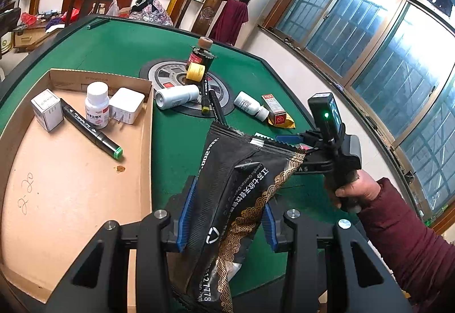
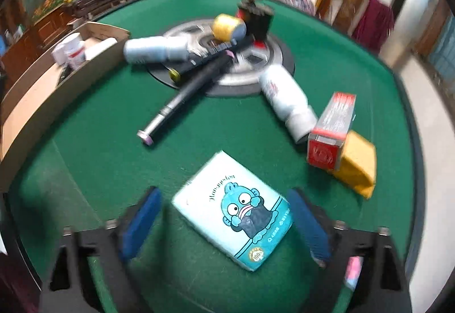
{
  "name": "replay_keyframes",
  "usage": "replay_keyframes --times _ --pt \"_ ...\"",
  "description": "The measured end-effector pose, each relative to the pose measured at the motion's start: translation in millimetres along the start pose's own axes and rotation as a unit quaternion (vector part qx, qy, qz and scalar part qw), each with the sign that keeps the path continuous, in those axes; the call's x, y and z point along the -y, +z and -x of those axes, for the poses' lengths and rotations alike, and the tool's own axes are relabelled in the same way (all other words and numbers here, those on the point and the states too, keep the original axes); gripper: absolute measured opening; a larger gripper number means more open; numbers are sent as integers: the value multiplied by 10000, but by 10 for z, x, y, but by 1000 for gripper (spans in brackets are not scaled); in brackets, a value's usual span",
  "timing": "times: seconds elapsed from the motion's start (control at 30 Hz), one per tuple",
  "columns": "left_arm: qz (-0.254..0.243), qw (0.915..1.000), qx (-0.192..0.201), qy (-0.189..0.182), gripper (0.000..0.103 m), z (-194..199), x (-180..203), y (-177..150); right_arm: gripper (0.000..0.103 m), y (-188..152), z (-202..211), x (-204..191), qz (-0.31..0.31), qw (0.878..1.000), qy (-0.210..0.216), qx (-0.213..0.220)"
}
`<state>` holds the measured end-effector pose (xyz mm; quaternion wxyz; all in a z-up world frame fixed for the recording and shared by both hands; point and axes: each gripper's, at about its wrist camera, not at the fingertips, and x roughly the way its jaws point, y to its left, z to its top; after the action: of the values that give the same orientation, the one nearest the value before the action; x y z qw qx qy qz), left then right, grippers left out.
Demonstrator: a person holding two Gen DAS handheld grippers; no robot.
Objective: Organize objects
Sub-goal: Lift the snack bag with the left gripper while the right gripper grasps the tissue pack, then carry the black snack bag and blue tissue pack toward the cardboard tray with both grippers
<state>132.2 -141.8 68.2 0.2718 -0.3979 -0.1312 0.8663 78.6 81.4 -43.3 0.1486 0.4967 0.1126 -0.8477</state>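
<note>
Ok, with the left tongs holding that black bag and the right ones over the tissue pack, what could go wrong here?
1. The tissue pack lies skewed between the open right tongs, so closing may catch corners and twist it.
2. The black bag hangs limp from the left tongs; it could drag over the cardboard box wall.

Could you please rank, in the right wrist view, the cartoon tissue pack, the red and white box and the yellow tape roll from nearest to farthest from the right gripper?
1. Cartoon tissue pack: between the open fingers of the right gripper, on the green felt.
2. Red and white box: farther out, to the right, lying on a yellow packet.
3. Yellow tape roll: farthest, on the table's round centre plate.
</note>
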Motion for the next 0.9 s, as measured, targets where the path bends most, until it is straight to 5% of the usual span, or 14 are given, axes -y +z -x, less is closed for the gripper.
replay_keyframes --times 0.43,0.6,0.73,0.77,0.83,0.9 --pt "231 9997 66 40 40 81 -112 -16 45 -100 298 116 -1293 9888 540 505" --pt "328 9993 185 51 40 205 -186 -41 31 -106 470 278 -1991 9723 875 851" --pt "406 9990 196 -23 40 235 -237 -65 31 -150 587 384 -2377 9571 1336 982" --pt "442 9988 186 -60 40 231 -245 -68 34 -146 601 367 -2290 9612 1199 968" --pt "482 9986 165 -106 40 224 -254 -79 85 -127 584 296 -1973 9730 815 877" --pt "463 9988 156 -104 40 221 -235 -99 100 -109 566 167 -1462 9850 374 836"
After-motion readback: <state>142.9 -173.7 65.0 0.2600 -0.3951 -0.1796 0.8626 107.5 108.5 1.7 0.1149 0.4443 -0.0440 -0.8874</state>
